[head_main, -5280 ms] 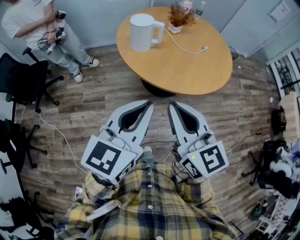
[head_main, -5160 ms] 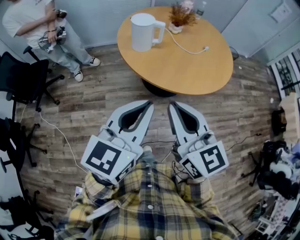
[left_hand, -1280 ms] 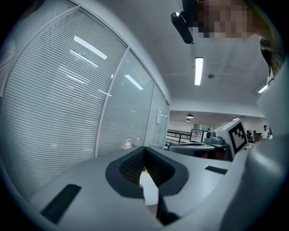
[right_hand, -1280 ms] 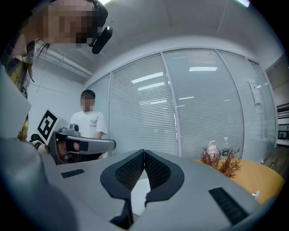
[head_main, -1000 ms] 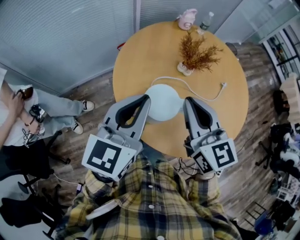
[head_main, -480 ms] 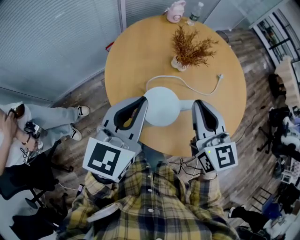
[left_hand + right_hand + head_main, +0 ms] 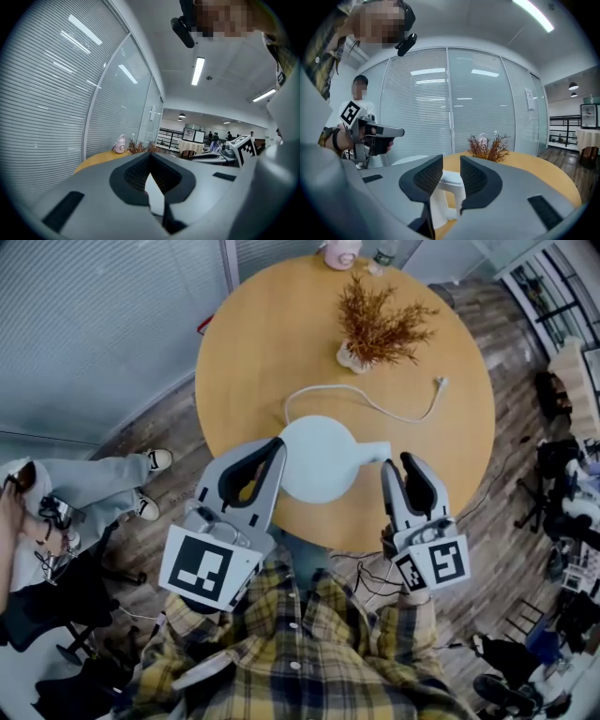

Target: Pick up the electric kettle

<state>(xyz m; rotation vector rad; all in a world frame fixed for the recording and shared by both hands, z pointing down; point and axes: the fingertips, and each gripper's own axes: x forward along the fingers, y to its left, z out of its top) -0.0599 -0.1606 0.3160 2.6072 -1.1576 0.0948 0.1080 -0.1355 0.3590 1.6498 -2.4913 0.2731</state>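
A white electric kettle (image 7: 317,458) stands on the round wooden table (image 7: 253,343), its handle (image 7: 377,453) pointing right. My left gripper (image 7: 275,442) is against the kettle's left side with its jaw tips together; in the left gripper view its tips (image 7: 150,155) meet and a white surface (image 7: 155,194) shows through the hollow behind them. My right gripper (image 7: 399,463) is just right of the handle. In the right gripper view its jaws (image 7: 451,161) are opening, and the white handle (image 7: 451,183) sits in the gap between the pads, apart from them.
A white cable (image 7: 366,407) with a plug (image 7: 439,382) runs from the kettle toward a dried plant in a small vase (image 7: 375,326). A pink object (image 7: 339,251) stands at the table's far edge. A person (image 7: 66,498) sits at the left beside a glass wall.
Both grippers came down and closer around the kettle. The right gripper slid to the handle and its jaws parted. The left gripper stayed closed beside the kettle's body.
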